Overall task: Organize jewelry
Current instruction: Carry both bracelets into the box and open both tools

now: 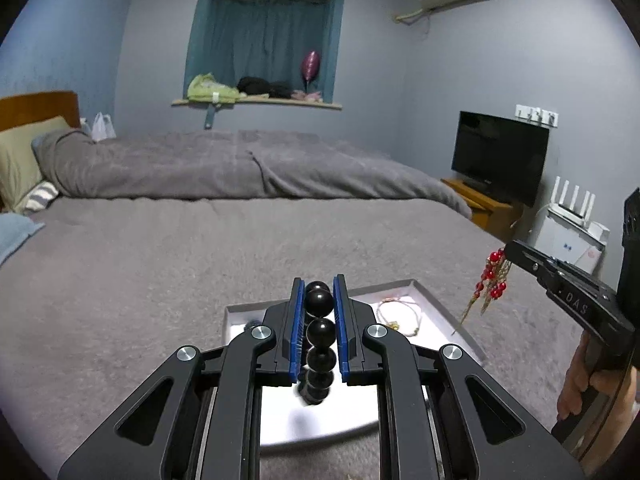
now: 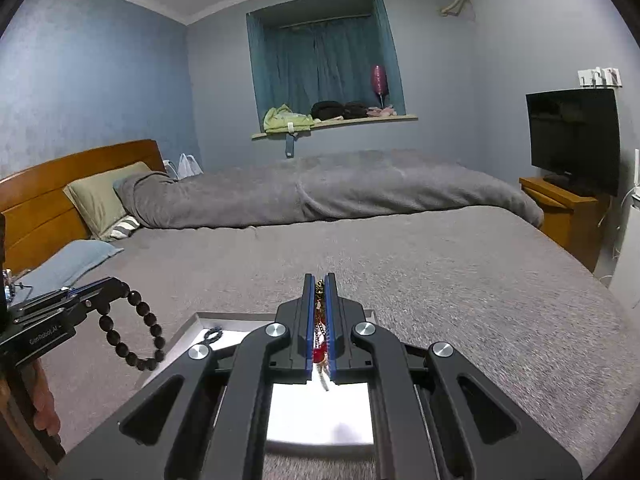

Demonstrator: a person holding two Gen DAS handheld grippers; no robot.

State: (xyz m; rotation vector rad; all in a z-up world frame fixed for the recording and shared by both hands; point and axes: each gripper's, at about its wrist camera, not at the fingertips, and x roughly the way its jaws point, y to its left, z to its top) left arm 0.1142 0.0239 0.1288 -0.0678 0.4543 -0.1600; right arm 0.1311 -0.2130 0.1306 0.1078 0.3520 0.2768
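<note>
Clamping a black bead bracelet (image 1: 319, 332), the left gripper (image 1: 319, 292) hangs above the white tray (image 1: 440, 312); the right gripper (image 2: 319, 292) pinches a red-beaded ornament (image 1: 493, 280) nearby. A thin cord bracelet (image 1: 400, 314) already lies inside, so both held pieces seem left to place.

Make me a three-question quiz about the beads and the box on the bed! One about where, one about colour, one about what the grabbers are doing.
1. Where is the thin gold bracelet?
A. inside the white tray
B. on the pillow
C. on the windowsill

2. What colour are the beads of the bracelet held by the left gripper?
A. white
B. black
C. green

3. What is the right gripper doing?
A. lying open on the bed
B. pushing the television
C. clamped on a red-beaded piece

Answers: 1 A, it lies on the tray floor. 2 B, dark round beads sit between the fingers. 3 C, red beads dangle from its closed tips.
</note>
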